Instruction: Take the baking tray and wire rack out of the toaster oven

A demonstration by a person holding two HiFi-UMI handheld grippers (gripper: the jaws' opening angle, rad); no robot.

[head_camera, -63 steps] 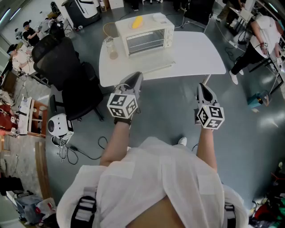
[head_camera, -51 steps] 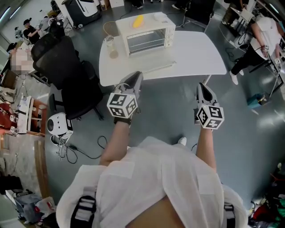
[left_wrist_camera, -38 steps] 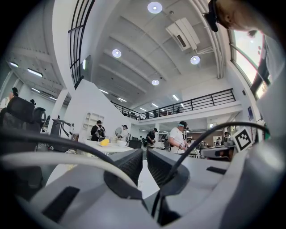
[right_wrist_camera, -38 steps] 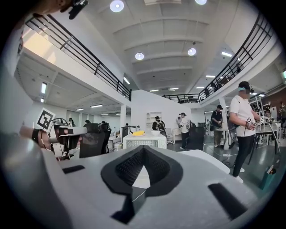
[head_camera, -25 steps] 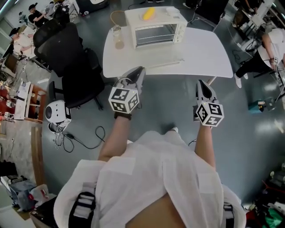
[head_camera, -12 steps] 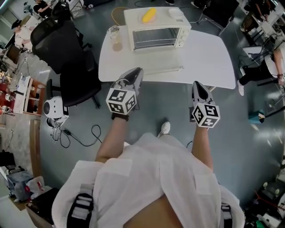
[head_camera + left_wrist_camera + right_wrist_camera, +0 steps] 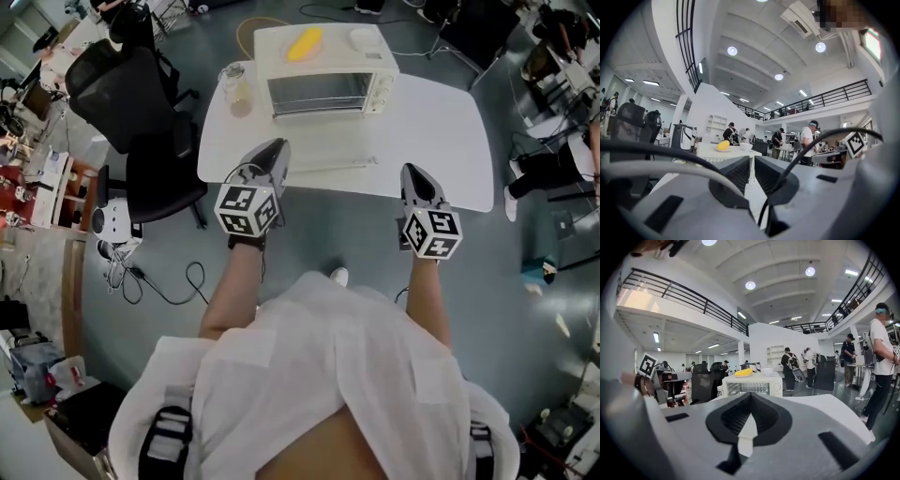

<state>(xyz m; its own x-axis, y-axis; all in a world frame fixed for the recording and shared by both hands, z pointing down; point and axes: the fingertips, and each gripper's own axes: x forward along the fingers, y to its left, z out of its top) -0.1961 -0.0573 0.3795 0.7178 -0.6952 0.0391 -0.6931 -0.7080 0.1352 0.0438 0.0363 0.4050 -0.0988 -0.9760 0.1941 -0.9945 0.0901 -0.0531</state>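
A cream toaster oven (image 7: 323, 70) stands at the far side of a white table (image 7: 441, 131), its glass door closed. Bars of the wire rack (image 7: 314, 92) show through the door; the baking tray is hidden. A yellow object (image 7: 305, 42) and a white bowl (image 7: 364, 37) sit on top. My left gripper (image 7: 275, 148) reaches the table's near edge, its jaws almost together with nothing between them. My right gripper (image 7: 413, 172) is shut and empty at the same edge. The oven (image 7: 752, 384) is ahead of the right gripper (image 7: 750, 397), and partly hidden behind the left gripper (image 7: 752, 161).
A glass jar (image 7: 234, 89) stands left of the oven, and a thin pale strip (image 7: 328, 167) lies near the table's front edge. Black office chairs (image 7: 141, 103) stand left of the table, with a white round device (image 7: 111, 220) and cables on the floor. People work in the background.
The person has walked toward the table, so it and the oven now look closer. Both grippers have moved forward from over the floor to the table's near edge. Their jaws look unchanged.
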